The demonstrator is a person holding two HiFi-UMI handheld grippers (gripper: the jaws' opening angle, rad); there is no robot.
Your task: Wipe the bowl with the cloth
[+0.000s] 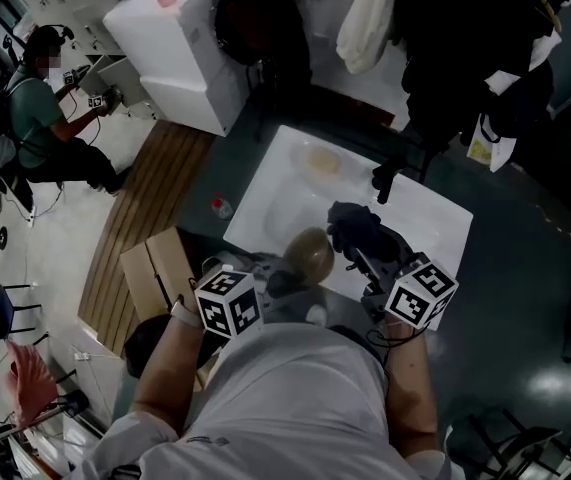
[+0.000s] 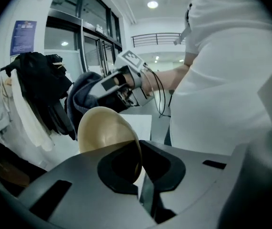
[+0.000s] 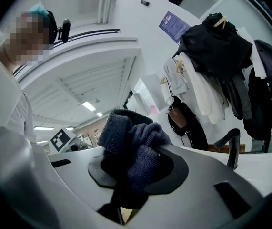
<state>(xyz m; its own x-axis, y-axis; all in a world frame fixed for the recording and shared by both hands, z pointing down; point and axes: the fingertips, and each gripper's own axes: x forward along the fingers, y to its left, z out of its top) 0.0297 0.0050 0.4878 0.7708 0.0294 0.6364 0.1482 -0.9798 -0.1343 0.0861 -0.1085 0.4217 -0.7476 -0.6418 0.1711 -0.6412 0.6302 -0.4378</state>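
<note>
Lower centre of the head view: I had the left gripper (image 1: 283, 280) clamped on the rim of the tan bowl (image 1: 311, 255). The bowl hung tipped on edge in the air over the near side of the white table (image 1: 275, 183), close to my chest. The right gripper (image 1: 363, 258) was clenched on a bunched dark-blue cloth (image 1: 353, 223), held just right of the bowl. In the left gripper view the rim ran between the pads, one jaw inside the bowl and one outside, with the cloth showing behind the bowl's upper left edge. I could not tell from any view whether cloth and bowl touched. I judged the bowl light and stiff, with a smooth wall that might be slippery. A pinch on the rim suited it, but it might pivot under a hard wipe. The cloth looked soft and thick, and I thought it best kept wadded so that a fold stood proud of the jaws. Much was dim: my own shoulders cut off the lower frame, and the bowl's inside faced away from the head camera. A pale round dish (image 1: 321, 160) at the table's upper middle was too washed out to name, as was the black upright fitting (image 1: 383, 180) to its right. A seated person (image 1: 40, 118) worked at upper left.
</note>
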